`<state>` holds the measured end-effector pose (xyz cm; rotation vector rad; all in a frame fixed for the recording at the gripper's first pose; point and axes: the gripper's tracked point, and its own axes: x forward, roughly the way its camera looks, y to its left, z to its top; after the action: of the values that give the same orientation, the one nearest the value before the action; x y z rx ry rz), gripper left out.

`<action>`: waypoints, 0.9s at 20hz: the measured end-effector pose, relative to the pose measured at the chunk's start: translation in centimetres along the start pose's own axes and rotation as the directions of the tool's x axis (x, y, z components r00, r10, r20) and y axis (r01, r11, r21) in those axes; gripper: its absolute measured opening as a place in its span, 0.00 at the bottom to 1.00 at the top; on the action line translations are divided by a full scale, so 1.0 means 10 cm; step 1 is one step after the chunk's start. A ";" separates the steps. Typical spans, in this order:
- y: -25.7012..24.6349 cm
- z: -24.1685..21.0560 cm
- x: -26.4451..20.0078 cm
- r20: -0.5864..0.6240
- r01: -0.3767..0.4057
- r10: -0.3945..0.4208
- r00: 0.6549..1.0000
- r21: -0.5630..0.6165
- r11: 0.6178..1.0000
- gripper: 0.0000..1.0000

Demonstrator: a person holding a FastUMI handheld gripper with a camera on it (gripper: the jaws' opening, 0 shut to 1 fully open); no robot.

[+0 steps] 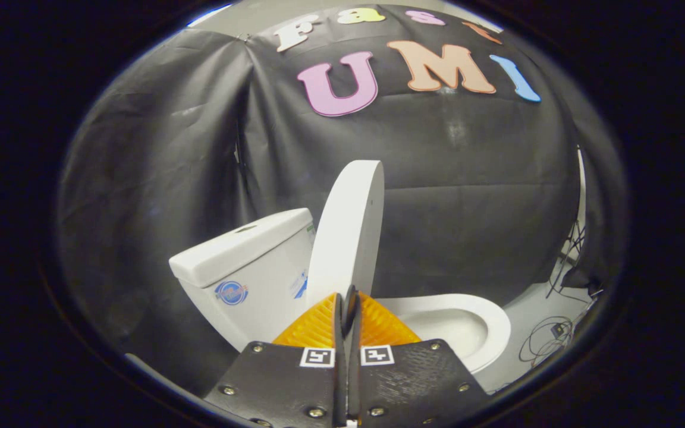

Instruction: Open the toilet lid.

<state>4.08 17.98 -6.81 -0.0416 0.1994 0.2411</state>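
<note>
- Nearest the camera, the gripper (349, 300) has its two fingers pressed together, with only a thin dark seam between them and nothing caught there.
- Just beyond the fingertips stands the toilet lid (348, 229), raised nearly upright and seen almost edge-on. Its lower end meets the tips, but I cannot tell whether they touch it.
- To the left of the lid is the tank (241, 267), its top cover in place. The lid leans toward the tank, and whether it rests against it I cannot tell.
- To the right, a little farther off, the seat ring and bowl (467, 324) lie uncovered.
- On the floor (533, 309) far to the right lie loose cables (547, 339), well apart from the toilet.
- Judging by how things lie, the lifting itself looks done or nearly so, and the step in hand is settling the lid.
- The next move probably calls for a gentle push toward the tank if the lid is not yet resting, then drawing the gripper straight back without dragging the lid down.
</note>
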 end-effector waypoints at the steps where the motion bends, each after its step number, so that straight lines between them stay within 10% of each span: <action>1: 0.02 0.00 0.00 0.002 -0.001 0.001 1.000 -0.007 1.000 0.02; 18: 0.63 0.03 0.11 0.050 -0.020 0.027 0.998 -0.124 0.992 0.02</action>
<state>3.71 24.37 -6.83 -0.1554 0.1331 0.2773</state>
